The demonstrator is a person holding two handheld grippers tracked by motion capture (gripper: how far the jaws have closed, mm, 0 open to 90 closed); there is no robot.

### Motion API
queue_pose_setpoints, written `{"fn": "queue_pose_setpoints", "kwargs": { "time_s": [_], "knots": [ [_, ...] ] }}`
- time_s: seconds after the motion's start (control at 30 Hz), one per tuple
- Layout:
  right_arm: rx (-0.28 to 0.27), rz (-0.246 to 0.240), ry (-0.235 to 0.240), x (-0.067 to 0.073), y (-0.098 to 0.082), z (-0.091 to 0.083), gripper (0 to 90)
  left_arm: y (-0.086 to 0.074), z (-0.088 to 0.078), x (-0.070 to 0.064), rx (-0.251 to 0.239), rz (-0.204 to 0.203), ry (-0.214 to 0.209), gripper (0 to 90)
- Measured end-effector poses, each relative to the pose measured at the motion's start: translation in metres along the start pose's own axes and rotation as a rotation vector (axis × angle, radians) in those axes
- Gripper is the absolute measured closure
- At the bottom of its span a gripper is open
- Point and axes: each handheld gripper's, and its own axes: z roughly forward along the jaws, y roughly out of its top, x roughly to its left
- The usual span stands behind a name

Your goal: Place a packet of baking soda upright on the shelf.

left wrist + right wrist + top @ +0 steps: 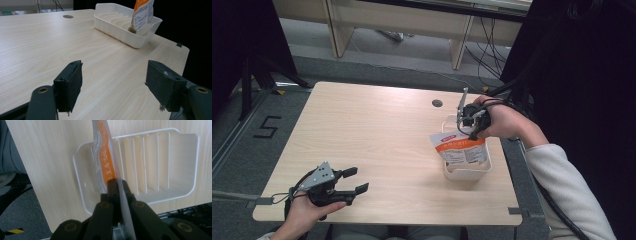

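right gripper [471,119]: fingers clamped on top edge of orange-white pouch [458,146], held upright so it drops between dividers | pouch: lower end inside white slotted bin [467,172], surface's right side | left gripper [347,181]: fingers open, empty, parked near front-left, out of the way

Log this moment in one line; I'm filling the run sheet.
right gripper: shut on pouch | pouch: over white bin | left gripper: open, idle
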Motion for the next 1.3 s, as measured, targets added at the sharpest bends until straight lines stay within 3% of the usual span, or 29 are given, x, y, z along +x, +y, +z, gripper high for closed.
{"fn": "queue_pose_setpoints", "kwargs": {
  "time_s": [0.2,0.23,0.27,0.37,0.47,0.53,0.57,0.6,0.7,0.73,0.77,0.8,0.93,1.13,1.23,1.3],
  "knots": [
    [-0.012,-0.02,-0.017,-0.001,-0.001,0.001,90.0,0.0,0.0,0.0,-0.003,0.001,0.0,28.9],
    [0.004,0.012,-0.01,0.001,-0.001,0.001,90.0,0.0,0.0,0.0,-0.002,0.002,-0.002,28.9],
    [0.004,0.012,-0.01,0.001,-0.001,0.001,90.0,0.0,0.0,0.0,0.0,0.002,-0.002,28.9],
    [-0.012,-0.028,-0.006,-0.002,0.0,0.004,90.0,0.0,0.0,0.0,-0.001,0.001,0.0,28.9],
    [0.006,0.012,-0.004,0.0,0.0,0.006,90.0,0.0,0.0,0.0,0.0,0.001,-0.002,28.9],
    [0.004,0.009,-0.005,0.0,0.0,0.007,90.0,0.0,0.0,0.0,-0.001,0.002,-0.003,28.9],
    [-0.007,-0.015,-0.003,-0.002,0.0,0.009,90.0,0.0,0.0,0.0,0.0,0.0,0.0,28.9],
    [0.007,0.021,-0.007,0.001,0.0,0.008,90.0,0.0,0.0,0.0,-0.001,0.0,-0.003,28.9],
    [0.001,0.006,0.004,0.0,0.0,0.009,90.0,0.0,0.0,0.0,0.0,0.0,-0.003,28.9],
    [-0.015,-0.031,-0.005,-0.002,-0.001,0.011,90.0,0.0,0.0,0.0,-0.001,0.0,0.0,28.9],
    [-0.012,-0.017,0.001,-0.001,-0.001,0.011,90.0,0.0,0.0,0.0,-0.001,0.004,-0.001,28.9],
    [0.013,0.031,0.003,0.001,-0.001,0.012,90.0,0.0,0.0,0.0,-0.002,0.001,-0.001,28.9],
    [-0.001,0.006,0.009,-0.001,-0.002,0.014,90.0,0.0,0.0,0.0,0.001,0.001,-0.002,28.9],
    [0.013,0.032,0.006,0.001,-0.003,0.015,90.0,0.0,0.0,0.0,-0.001,0.001,0.0,28.9],
    [-0.002,-0.011,0.002,-0.002,-0.004,0.019,90.0,0.0,0.0,0.001,-0.002,0.024,-0.009,29.0],
    [0.007,-0.003,0.003,-0.002,-0.004,0.02,90.0,0.0,0.0,0.001,-0.003,0.021,-0.009,29.0]
  ]
}}
